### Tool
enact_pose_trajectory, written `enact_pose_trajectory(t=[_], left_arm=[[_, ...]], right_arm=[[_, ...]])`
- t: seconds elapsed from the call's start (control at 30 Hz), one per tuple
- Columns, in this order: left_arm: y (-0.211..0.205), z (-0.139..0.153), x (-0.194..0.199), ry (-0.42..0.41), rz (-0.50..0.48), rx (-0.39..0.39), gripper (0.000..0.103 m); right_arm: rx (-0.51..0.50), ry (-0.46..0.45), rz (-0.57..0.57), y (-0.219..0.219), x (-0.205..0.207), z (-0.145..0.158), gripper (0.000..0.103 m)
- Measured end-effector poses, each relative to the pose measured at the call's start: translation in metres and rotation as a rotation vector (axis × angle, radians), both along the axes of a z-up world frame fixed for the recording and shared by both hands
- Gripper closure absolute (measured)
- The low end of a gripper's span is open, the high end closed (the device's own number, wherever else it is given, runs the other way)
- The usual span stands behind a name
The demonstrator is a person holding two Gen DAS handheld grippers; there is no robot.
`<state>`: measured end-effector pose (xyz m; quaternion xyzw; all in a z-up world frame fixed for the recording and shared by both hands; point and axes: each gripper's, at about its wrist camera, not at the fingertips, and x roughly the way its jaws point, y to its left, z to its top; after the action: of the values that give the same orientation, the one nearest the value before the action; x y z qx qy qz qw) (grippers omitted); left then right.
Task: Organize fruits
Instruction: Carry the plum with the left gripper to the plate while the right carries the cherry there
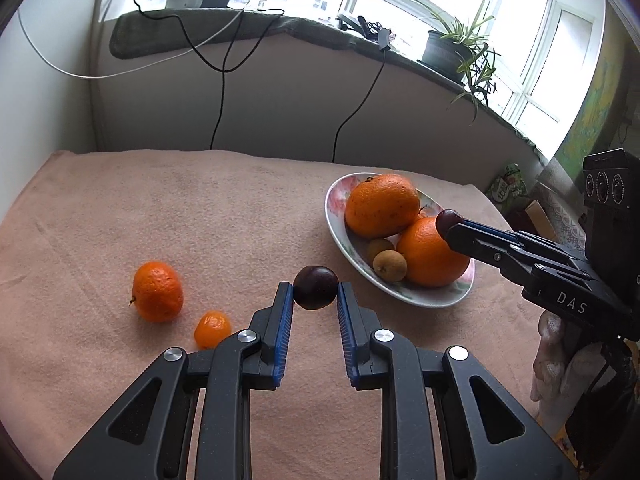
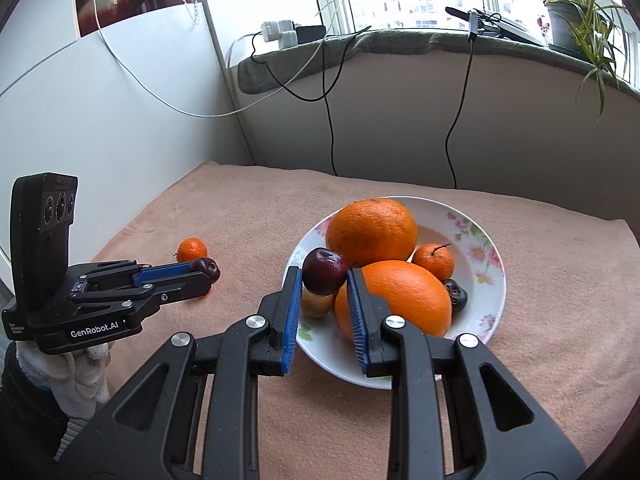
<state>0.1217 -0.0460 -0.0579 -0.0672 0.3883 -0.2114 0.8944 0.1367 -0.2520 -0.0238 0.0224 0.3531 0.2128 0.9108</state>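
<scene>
My left gripper is shut on a dark purple plum, held above the pink cloth just left of the floral plate. My right gripper is shut on a second dark plum, held over the plate's near-left rim. The plate holds two big oranges, a small tangerine, a dark wrinkled fruit and brown longans. A tangerine and a small kumquat lie on the cloth to the left.
The pink cloth covers the table. A wall stands at the left and a windowsill with cables and a potted plant runs along the back. The table edge drops off at the right.
</scene>
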Motion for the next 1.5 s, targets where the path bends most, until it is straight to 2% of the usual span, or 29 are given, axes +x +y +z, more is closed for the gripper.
enact_pose_trajectory(t=[0.73,1.5], left_arm=[[-0.038,0.005,0.016,-0.010,-0.059,0.014,0.082],[-0.053,-0.002,0.038,0.018,-0.070,0.040,0.082]], right_arm=[[0.002,-0.010,-0.101,-0.050,0.013,0.008,0.079],[0.012,0.054,-0.154,-0.081,0.059,-0.012,0.079]])
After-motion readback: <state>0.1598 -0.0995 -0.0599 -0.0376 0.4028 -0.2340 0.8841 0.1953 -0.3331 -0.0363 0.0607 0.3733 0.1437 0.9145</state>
